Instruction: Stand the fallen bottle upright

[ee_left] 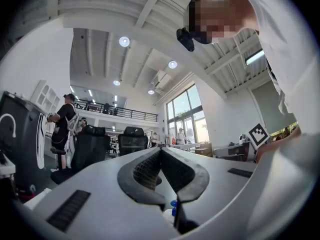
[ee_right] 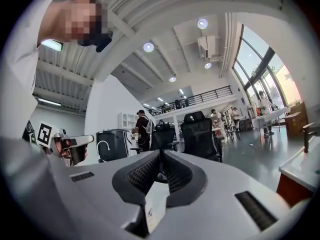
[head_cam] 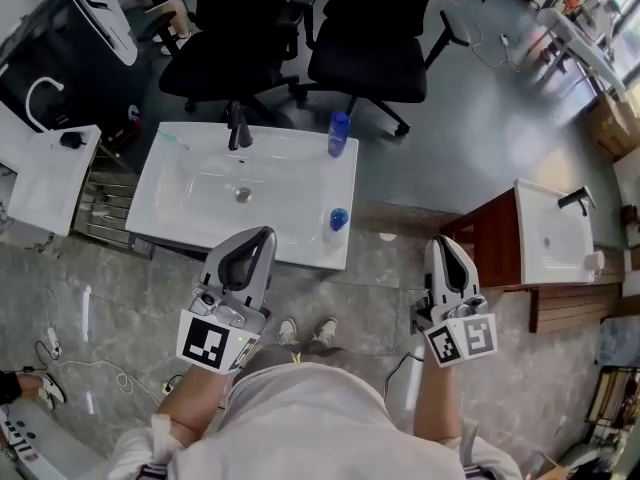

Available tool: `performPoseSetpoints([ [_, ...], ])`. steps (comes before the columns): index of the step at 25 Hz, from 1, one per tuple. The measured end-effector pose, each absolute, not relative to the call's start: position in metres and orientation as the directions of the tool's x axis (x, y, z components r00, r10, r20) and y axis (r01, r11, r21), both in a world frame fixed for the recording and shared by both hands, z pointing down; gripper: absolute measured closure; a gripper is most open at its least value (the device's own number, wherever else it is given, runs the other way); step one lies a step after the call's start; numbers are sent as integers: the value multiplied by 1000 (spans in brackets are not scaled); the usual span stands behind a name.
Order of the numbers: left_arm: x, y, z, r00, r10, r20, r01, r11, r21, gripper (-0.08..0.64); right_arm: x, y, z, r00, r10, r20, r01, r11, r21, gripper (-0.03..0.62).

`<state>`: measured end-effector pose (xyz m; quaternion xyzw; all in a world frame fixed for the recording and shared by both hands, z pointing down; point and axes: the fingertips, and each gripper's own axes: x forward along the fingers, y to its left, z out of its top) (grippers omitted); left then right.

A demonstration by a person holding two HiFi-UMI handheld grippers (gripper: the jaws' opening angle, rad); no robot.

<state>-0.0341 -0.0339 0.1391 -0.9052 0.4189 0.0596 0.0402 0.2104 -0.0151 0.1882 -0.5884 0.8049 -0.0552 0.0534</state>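
A white sink basin (head_cam: 190, 230) stands below me. A blue bottle (head_cam: 339, 133) stands upright at its back right corner. A second bottle with a blue cap (head_cam: 338, 219) stands upright near its front right corner. My left gripper (head_cam: 263, 236) is held up near the person's body, over the basin's front edge, and its jaws are shut on nothing. The right gripper (head_cam: 446, 244) hangs over the floor to the right of the basin, also shut and empty. In the left gripper view the left gripper (ee_left: 160, 150) has its tips together. The right gripper (ee_right: 160, 153) points level at the chairs.
A black faucet (head_cam: 238, 128) rises at the basin's back edge, with a toothbrush (head_cam: 172, 140) lying to its left. Two black office chairs (head_cam: 365, 38) stand behind the basin. A second sink on a wooden cabinet (head_cam: 550, 230) is at the right, and a white counter (head_cam: 45, 173) at the left.
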Motion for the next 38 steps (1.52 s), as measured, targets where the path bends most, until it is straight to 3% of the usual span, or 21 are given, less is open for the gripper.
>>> performPoseSetpoints([
  [9,-63,-16,94,558,-810,-183,-828,-558,-57,545,210,5,121,-360,-926,-117,-928,368,-58,541],
  [19,-75,-5,88,515,-826,-227,-854,-517,-58,545,193,25,105,-396,-905,-157,-918,396,33,541],
  [38,-61,-3,98,542,-813,-214,-838,-543,-57,545,206,38,112,-358,-918,-172,-932,363,0,543],
])
